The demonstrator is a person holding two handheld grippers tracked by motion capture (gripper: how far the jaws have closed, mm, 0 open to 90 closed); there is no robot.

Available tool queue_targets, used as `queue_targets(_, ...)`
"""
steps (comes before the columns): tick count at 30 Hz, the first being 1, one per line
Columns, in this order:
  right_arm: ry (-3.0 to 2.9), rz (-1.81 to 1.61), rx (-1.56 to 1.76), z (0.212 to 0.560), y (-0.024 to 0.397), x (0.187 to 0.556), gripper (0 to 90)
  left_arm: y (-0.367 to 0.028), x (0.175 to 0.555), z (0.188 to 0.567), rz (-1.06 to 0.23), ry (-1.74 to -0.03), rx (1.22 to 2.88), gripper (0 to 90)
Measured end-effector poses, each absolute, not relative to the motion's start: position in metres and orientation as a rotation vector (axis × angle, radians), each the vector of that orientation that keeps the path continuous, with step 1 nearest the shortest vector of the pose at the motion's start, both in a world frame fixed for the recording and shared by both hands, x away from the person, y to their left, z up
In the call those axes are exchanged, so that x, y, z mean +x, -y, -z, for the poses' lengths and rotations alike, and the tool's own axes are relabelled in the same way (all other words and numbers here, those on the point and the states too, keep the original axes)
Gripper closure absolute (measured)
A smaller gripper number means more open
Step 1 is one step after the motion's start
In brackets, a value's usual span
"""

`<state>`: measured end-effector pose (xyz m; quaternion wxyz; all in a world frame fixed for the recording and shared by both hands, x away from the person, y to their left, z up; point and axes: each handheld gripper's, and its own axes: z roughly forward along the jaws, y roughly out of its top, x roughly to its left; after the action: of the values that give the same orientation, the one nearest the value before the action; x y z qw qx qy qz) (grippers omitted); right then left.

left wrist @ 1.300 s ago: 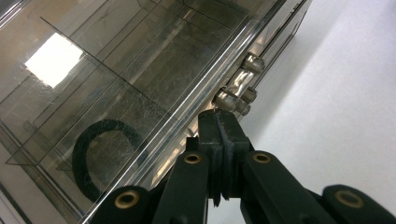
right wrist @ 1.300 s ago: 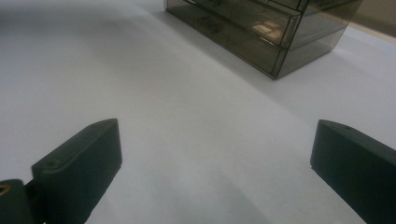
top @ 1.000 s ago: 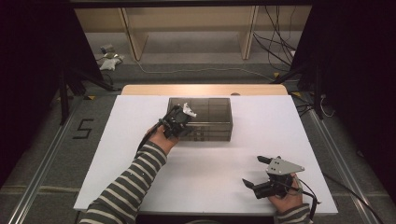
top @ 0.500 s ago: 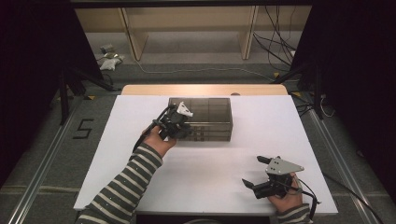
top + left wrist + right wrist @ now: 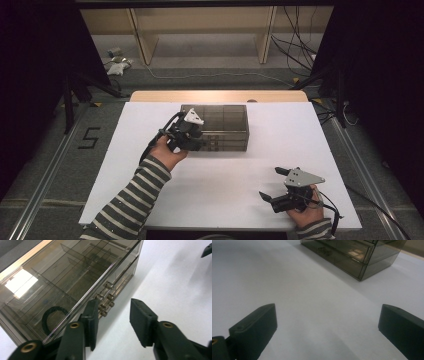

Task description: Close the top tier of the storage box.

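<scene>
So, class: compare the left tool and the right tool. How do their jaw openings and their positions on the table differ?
The left tool, its jaws just opening, shows a narrow gap; the right tool gapes wide. The left sits against the smoky drawer box; the right rests near the table's front edge. Both hold nothing.

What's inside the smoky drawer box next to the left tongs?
Through the tinted drawer box, divider walls split it into compartments, and one black ring lies in the near-corner one. The other compartments look bare, but tint and glare hide details.
</scene>
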<state>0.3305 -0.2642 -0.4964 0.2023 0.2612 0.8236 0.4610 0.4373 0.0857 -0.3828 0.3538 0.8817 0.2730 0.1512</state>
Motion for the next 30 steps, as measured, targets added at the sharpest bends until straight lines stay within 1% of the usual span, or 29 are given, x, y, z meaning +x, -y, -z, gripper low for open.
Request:
queue_targets(6, -2.296, -1.288, 0.727, 0.496, 0.264, 0.33, 3.1, -0.086, 0.432, 0.379, -0.368, -0.682, 2.261, 50.7)
queue_targets(11, -2.292, -1.291, 0.727, 0.496, 0.265, 0.33, 3.1, -0.094, 0.423, 0.376, -0.349, -0.663, 2.212, 42.4)
queue_targets(14, -2.286, -1.296, 0.726, 0.496, 0.265, 0.33, 3.1, -0.102, 0.416, 0.376, -0.341, -0.625, 2.194, 36.9)
queue_targets(15, -2.287, -1.297, 0.726, 0.496, 0.265, 0.33, 3.1, -0.105, 0.415, 0.376, -0.344, -0.616, 2.197, 32.0)
queue_targets(20, -2.289, -1.307, 0.724, 0.496, 0.265, 0.33, 2.6, -0.12, 0.406, 0.381, -0.331, -0.617, 2.147, 26.5)
queue_targets(25, -2.293, -1.308, 0.727, 0.495, 0.266, 0.33, 2.4, -0.137, 0.396, 0.384, -0.349, -0.607, 2.089, 17.7)
queue_targets(30, -2.287, -1.312, 0.727, 0.496, 0.265, 0.33, 2.3, -0.16, 0.386, 0.393, -0.351, -0.626, 2.006, 13.5)
